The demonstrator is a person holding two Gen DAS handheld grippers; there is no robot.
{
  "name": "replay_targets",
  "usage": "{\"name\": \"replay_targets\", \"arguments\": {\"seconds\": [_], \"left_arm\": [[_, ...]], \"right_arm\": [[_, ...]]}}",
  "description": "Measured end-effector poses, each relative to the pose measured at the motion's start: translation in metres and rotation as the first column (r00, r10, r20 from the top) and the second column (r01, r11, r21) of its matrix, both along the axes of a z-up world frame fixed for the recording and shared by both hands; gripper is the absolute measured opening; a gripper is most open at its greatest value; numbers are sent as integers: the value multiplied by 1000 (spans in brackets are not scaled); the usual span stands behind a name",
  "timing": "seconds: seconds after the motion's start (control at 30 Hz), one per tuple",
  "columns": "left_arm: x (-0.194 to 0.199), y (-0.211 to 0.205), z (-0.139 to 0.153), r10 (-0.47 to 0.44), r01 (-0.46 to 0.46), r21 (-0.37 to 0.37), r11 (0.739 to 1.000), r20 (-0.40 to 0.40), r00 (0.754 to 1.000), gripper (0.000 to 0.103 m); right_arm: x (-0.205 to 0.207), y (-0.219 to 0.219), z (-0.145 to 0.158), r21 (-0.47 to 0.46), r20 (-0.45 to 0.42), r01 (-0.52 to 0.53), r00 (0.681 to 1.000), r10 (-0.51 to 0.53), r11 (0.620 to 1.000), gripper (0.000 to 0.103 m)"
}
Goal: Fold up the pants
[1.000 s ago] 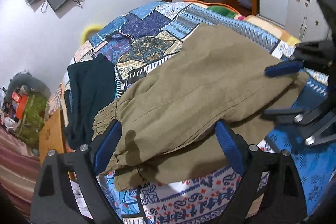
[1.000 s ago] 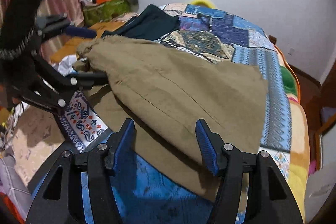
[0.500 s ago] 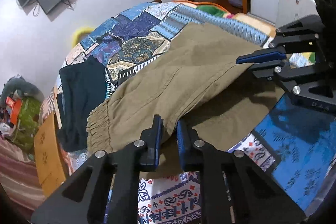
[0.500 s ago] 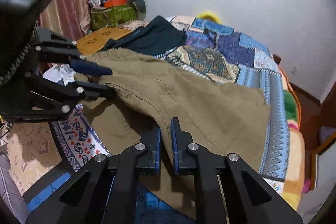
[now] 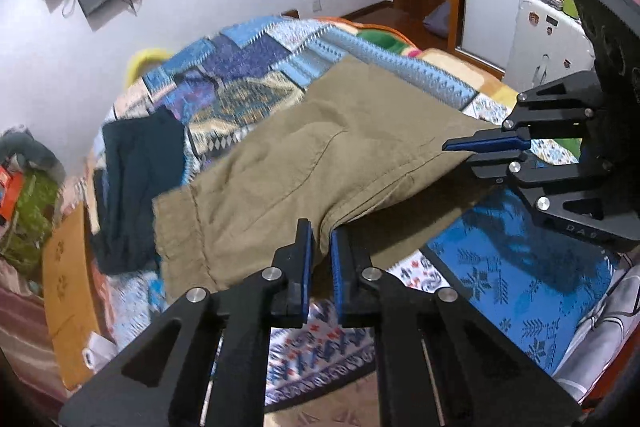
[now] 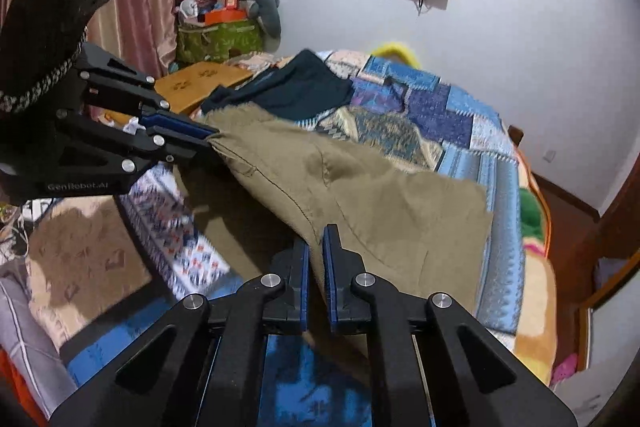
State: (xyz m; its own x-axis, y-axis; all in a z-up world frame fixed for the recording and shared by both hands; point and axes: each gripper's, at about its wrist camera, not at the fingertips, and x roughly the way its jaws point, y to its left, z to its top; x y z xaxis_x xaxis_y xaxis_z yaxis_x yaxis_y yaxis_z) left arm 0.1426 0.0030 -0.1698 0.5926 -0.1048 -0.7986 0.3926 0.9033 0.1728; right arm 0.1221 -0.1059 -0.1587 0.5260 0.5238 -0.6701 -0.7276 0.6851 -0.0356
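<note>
Olive-brown pants lie across a patchwork quilt on the bed, folded lengthwise. My left gripper pinches the near edge of the pants close to the waistband, and its jaws are still closing on the cloth. At the leg end, my right gripper is shut on the same near edge. The pants are lifted off the quilt between the two grips. Each wrist view shows the other tool: the right gripper and the left gripper, both clamped on fabric.
A dark folded garment lies beyond the waistband, seen again as the dark garment. A wooden board sits at the bed's edge, with a cluttered green box behind it. A white appliance stands beside the bed.
Both grippers went from open around the pants' near edge to clamped on it, then lifted the edge slightly off the quilt.
</note>
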Motion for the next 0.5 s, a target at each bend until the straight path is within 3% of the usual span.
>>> {"name": "replay_targets", "arguments": {"seconds": [0.23, 0.5], "left_arm": [[-8, 12, -19, 50, -53, -47, 997, -60, 997, 18], [-21, 44, -3, 136, -143, -125, 982, -61, 989, 24]], "right_arm": [[3, -2, -22, 24, -113, 28, 993, -25, 999, 9], [-6, -12, -13, 40, -136, 52, 990, -46, 998, 26]]}}
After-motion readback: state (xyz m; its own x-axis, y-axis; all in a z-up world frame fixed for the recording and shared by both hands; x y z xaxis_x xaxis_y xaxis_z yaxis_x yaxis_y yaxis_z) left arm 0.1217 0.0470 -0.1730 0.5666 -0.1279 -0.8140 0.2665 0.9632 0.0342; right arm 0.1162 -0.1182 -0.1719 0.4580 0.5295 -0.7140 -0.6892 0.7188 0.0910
